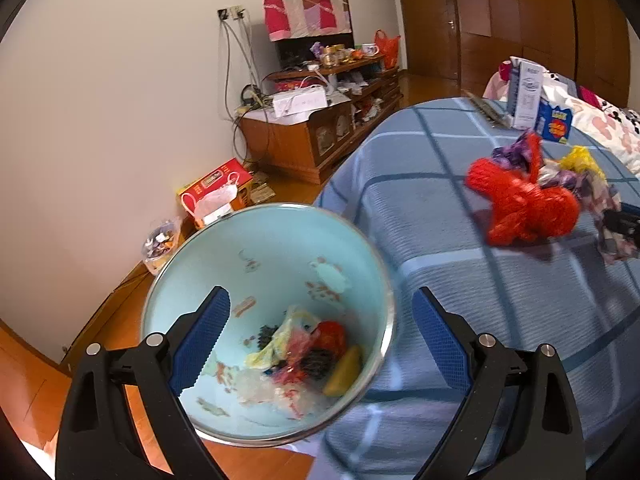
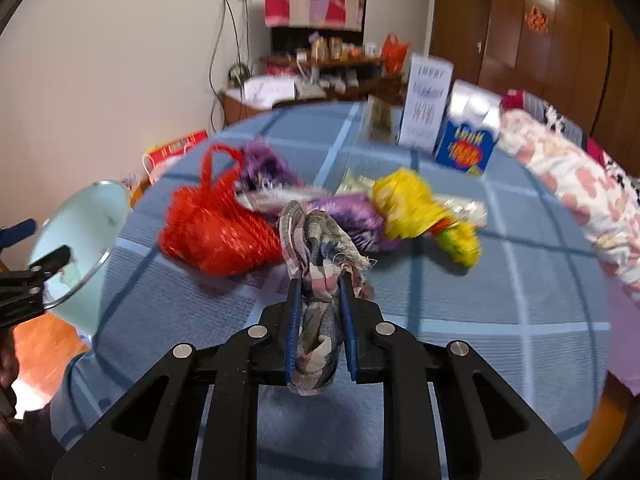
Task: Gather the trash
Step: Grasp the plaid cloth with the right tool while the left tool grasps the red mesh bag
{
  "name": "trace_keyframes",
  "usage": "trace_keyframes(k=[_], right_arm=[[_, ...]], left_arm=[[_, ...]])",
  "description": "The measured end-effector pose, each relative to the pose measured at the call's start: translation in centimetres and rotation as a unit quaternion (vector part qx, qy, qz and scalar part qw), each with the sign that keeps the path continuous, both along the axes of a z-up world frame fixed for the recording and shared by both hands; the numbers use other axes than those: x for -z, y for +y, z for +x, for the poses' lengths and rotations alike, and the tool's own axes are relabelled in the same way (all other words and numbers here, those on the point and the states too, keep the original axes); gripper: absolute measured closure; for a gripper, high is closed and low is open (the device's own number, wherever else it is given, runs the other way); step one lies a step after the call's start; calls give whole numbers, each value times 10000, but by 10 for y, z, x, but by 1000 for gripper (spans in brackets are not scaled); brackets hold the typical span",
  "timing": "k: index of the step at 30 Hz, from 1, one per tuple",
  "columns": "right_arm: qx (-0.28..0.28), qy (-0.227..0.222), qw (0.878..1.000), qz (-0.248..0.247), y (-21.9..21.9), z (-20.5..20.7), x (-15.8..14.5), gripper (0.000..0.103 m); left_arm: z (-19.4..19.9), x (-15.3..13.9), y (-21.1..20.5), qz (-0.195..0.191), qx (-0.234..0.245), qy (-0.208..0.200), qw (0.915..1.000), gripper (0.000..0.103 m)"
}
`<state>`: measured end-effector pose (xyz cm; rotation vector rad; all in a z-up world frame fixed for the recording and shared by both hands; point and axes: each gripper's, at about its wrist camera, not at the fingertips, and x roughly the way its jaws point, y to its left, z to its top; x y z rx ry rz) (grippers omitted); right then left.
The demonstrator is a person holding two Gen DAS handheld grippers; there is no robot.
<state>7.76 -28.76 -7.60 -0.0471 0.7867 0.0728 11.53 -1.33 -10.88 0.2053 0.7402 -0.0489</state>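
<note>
A pale blue bin (image 1: 224, 264) with a metal rim stands by the bed's edge; it holds several pieces of trash (image 1: 304, 356). My left gripper (image 1: 322, 340) is open and empty, one finger over the bin, the other over the bed. In the right wrist view my right gripper (image 2: 320, 284) is shut on a crumpled patterned rag (image 2: 320, 240), held above the blue checked bedspread (image 2: 460, 300). Beyond it lie a red mesh bag (image 2: 216, 224), purple wrappers (image 2: 352, 216) and a yellow bag (image 2: 416, 204). The bin (image 2: 80, 236) shows at the left there.
Boxes (image 2: 428, 104) and a blue carton (image 2: 466, 148) stand at the bed's far side, beside a floral quilt (image 2: 580, 184). A wooden cabinet (image 1: 320, 128) with clutter is against the wall. A red box (image 1: 216, 192) and a bag (image 1: 160, 244) lie on the wooden floor.
</note>
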Motion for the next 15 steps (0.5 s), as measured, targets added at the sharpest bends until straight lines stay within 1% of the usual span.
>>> trace_keyframes(k=[5,7,8,11,15], right_arm=[[230,-407,9989,-4,-24,-32,-23,84],[360,-506,9981,-35,-36,-42,-28,84],[413,-535,9977,-74,-41,-44,-29,83],[668,-555,9959,-255,-62,-52,-25,83],[967,-481,9937,-298,-91,-53,-12,83]], left_arm=[[0,-12,-35,-85,197,-66,9997,12],[0,-16,-49,-145,251,-82,9995,11],[0,-18,-56,-175,265,-89,9995,8],[4,-25,-83,-307,337,-95,9989,7],[12,-28,-122,-420,457,-59,9981,6]])
